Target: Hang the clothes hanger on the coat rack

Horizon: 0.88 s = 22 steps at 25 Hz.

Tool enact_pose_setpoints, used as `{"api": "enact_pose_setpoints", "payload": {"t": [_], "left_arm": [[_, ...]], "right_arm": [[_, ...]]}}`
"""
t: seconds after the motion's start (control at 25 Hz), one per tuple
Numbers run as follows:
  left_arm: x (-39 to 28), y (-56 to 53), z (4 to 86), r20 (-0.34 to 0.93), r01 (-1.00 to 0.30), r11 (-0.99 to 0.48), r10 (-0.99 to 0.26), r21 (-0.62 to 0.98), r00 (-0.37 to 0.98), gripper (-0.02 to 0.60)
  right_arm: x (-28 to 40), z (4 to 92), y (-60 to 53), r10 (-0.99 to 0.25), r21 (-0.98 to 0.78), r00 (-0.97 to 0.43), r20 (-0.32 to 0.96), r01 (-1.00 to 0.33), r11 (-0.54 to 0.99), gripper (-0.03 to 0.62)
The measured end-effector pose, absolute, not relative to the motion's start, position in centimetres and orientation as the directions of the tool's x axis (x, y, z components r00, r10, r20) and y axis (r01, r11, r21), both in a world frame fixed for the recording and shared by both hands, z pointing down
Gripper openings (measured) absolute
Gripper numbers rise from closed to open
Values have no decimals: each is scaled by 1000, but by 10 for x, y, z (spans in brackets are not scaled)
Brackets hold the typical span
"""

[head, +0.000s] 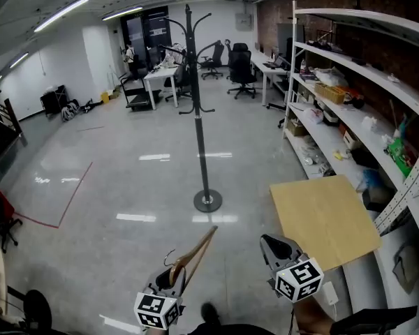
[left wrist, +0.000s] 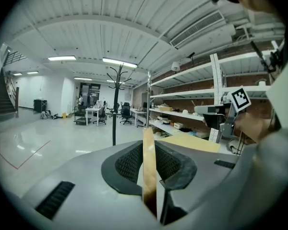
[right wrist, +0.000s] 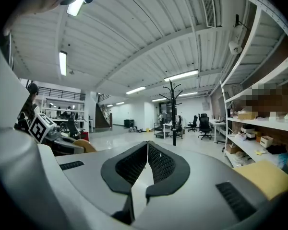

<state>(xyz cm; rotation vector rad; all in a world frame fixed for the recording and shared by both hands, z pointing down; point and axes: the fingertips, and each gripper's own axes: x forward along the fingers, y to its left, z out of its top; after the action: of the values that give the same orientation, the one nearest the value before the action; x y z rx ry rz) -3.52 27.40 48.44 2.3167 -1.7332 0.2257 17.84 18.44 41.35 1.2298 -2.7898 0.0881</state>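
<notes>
Wooden hanger (head: 195,254) sits clamped in your left gripper (head: 171,278), ready for the far coat rack (head: 197,124); your right gripper (head: 271,245) is closed, empty.

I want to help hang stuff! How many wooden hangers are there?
1. The brown wooden clothes hanger is clamped in the jaws of the left gripper. Others may be hidden.

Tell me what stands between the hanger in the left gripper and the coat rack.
Nothing visible. The left gripper is shut on the hanger; only bare floor lies between it and the coat rack. The tan table sits off to the right.
</notes>
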Motion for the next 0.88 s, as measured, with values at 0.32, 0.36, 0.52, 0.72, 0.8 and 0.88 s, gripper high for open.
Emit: {"api": "enact_pose_setpoints", "payload": {"t": [0.32, 0.36, 0.52, 0.72, 0.8, 0.88], "left_arm": [[-89, 184, 479, 243, -936, -342, -903, 88, 353, 52], [-94, 175, 478, 244, -931, -354, -899, 88, 364, 52], [-112, 144, 479, 246, -917, -387, -883, 99, 399, 52], [-115, 104, 489, 264, -905, -408, -866, 121, 426, 52], [-117, 87, 493, 273, -902, -413, -860, 122, 431, 52], [-122, 70, 496, 278, -902, -413, -858, 125, 432, 52]], "right_arm": [[111, 397, 104, -742, 14, -663, 100, -744, 668, 8], [105, 395, 95, -742, 12, -663, 97, -745, 667, 8], [85, 395, 67, -758, 14, -643, 111, -762, 648, 8], [78, 400, 28, -768, 4, -627, 132, -774, 633, 8], [74, 402, 11, -767, 0, -628, 135, -774, 633, 8], [69, 406, -7, -763, -4, -632, 133, -771, 637, 8]]}}
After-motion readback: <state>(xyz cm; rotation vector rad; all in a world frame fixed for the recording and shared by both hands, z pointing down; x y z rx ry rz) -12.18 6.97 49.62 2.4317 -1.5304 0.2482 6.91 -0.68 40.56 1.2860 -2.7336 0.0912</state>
